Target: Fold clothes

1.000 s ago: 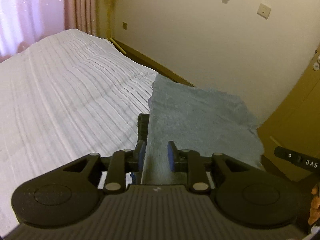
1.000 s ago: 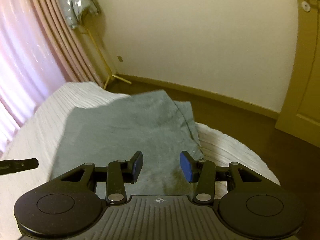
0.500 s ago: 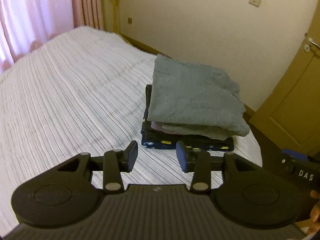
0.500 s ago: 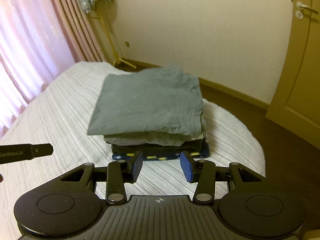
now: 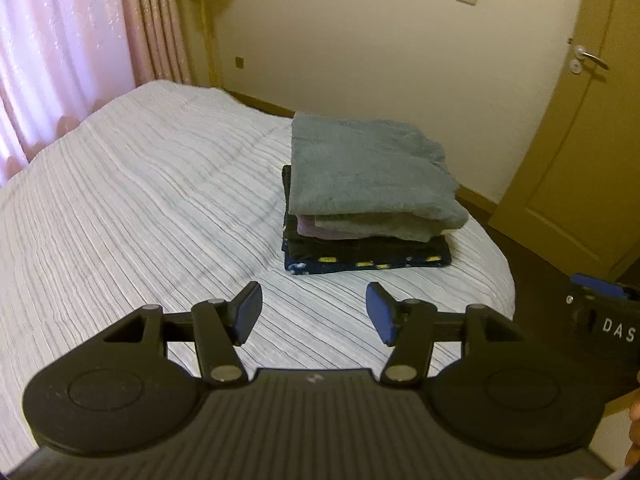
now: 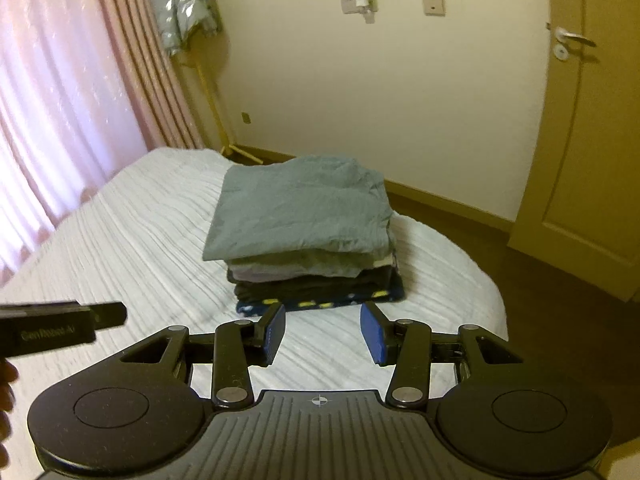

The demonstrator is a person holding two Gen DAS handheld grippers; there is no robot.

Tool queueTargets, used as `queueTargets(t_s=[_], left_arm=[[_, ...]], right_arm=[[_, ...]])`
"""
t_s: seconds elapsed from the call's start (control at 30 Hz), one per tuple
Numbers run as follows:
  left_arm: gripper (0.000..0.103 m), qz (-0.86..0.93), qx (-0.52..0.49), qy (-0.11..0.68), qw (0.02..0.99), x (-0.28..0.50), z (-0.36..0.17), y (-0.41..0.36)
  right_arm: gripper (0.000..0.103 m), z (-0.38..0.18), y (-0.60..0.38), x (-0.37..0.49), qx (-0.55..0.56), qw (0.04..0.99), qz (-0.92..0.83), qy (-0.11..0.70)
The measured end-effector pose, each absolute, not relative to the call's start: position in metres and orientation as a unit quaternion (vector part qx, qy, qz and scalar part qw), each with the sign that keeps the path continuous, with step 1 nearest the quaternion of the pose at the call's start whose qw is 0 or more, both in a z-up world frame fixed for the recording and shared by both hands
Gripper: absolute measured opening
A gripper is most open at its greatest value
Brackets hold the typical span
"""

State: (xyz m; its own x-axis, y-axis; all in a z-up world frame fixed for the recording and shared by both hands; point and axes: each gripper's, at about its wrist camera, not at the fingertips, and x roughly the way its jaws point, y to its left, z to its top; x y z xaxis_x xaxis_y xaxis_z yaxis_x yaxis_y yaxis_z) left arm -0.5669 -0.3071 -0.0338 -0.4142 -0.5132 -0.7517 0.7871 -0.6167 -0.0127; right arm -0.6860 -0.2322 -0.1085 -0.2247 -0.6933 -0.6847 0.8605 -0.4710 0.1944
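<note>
Both tools empty and clear of the cloth. Left gripper [image 5: 314, 312] spread wide, jaws just opened further, nothing between them; right gripper [image 6: 322, 332] parted too, pads bare.

Ahead of both and beyond the fingertips: the stack of folded clothes [image 5: 366, 208] on the bed [image 5: 132, 208], grey-blue towel [image 6: 300, 208] on top, paler pieces under it, a dark patterned garment [image 5: 360, 258] at the bottom.

Likely trouble — top layer overhanging the pile on the near and right sides, so a nudge could slide it off or tip the whole stack toward the bed's rounded corner and the floor.

Around, left to right: pink curtains [image 6: 60, 100], a silver jacket [image 6: 184, 8] hung beside them, wall sockets [image 6: 432, 4], a door [image 6: 592, 140]. Nothing between jaws and stack — only bare bedspread.
</note>
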Motion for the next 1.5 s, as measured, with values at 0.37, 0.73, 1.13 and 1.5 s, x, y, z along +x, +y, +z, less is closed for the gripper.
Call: queueTargets(t_s=[0.37, 0.73, 1.13, 1.5], left_arm=[[0.054, -0.817, 0.367, 0.181, 0.407, -0.553, -0.024, -0.277], [0.054, -0.796, 0.379, 0.204, 0.425, -0.584, -0.031, -0.264], [0.054, -0.779, 0.391, 0.218, 0.438, -0.618, -0.048, -0.257], [0.054, -0.773, 0.396, 0.220, 0.446, -0.634, -0.057, -0.259]], right_arm=[[0.046, -0.102, -0.203, -0.666, 0.394, 0.509, -0.758, 0.105], [0.046, -0.109, -0.205, -0.692, 0.401, 0.524, -0.736, 0.152], [0.046, -0.126, -0.210, -0.726, 0.414, 0.533, -0.714, 0.188], [0.046, -0.134, -0.224, -0.739, 0.419, 0.542, -0.698, 0.208]])
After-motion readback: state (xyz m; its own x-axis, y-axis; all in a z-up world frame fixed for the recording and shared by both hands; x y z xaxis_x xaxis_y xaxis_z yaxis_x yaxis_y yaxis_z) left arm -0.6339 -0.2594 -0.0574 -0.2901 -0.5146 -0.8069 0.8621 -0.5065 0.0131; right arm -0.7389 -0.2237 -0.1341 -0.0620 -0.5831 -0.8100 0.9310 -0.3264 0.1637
